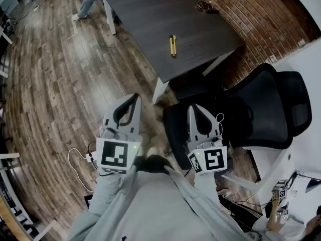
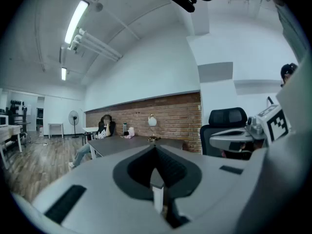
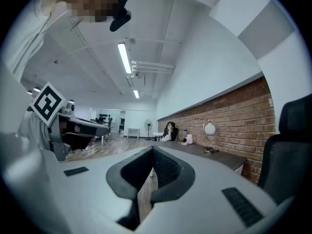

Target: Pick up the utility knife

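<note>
Ahead, the utility knife lies on the table, its long axis running twelve-to-six. It is at one o'clock from the left gripper and eleven from the right gripper. Both are well short, jaws closed and empty.

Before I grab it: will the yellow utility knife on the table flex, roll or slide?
Utility knife looks slim and straight: probably rigid and light. It lies flat on the smooth table, so a nudge would likely skid it, not roll it.

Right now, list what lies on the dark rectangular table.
Yellow utility knife near the front edge, dark coiled item on the right, pink things at the far end; a seated person hides that corner.
</note>
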Action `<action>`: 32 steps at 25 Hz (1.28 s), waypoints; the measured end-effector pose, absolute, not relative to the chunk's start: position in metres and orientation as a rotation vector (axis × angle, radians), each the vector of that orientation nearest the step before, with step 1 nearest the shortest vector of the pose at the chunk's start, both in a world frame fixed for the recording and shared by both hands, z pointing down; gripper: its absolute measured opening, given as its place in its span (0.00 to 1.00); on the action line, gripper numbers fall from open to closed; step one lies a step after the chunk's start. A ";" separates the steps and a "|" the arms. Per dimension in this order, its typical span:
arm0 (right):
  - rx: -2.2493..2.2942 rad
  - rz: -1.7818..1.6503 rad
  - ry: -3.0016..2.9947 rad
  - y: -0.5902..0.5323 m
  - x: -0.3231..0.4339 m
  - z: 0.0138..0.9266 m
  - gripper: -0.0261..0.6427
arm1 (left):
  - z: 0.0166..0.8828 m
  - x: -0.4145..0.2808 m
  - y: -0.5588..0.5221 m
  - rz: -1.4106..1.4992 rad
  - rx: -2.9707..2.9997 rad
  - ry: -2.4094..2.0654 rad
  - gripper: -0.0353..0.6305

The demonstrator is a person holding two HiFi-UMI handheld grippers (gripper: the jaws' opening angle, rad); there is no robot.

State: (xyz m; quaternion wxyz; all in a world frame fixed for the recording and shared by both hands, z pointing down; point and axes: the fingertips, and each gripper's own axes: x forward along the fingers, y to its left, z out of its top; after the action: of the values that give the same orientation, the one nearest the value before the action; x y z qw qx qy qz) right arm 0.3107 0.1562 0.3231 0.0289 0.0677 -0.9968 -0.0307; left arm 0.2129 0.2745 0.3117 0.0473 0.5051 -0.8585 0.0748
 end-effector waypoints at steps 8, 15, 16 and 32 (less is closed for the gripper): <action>0.160 -0.019 -3.116 0.141 0.313 0.323 0.07 | 0.309 0.211 0.270 0.248 1.475 -2.667 0.08; 0.114 0.027 -3.094 0.144 0.283 0.340 0.07 | 0.314 0.179 0.283 0.231 1.367 -2.696 0.08; 0.115 0.035 -3.090 0.143 0.275 0.342 0.07 | 0.316 0.171 0.283 0.239 1.367 -2.696 0.08; 0.386 0.046 -3.072 0.100 0.074 0.333 0.07 | 0.303 -0.053 0.233 0.198 1.573 -2.596 0.08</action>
State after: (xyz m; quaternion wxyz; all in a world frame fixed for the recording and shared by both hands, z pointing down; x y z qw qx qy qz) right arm 0.0740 0.1003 0.3328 0.0226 0.1245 -0.9918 0.0147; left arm -0.0527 0.2330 0.3030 0.0500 0.5165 -0.8524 0.0651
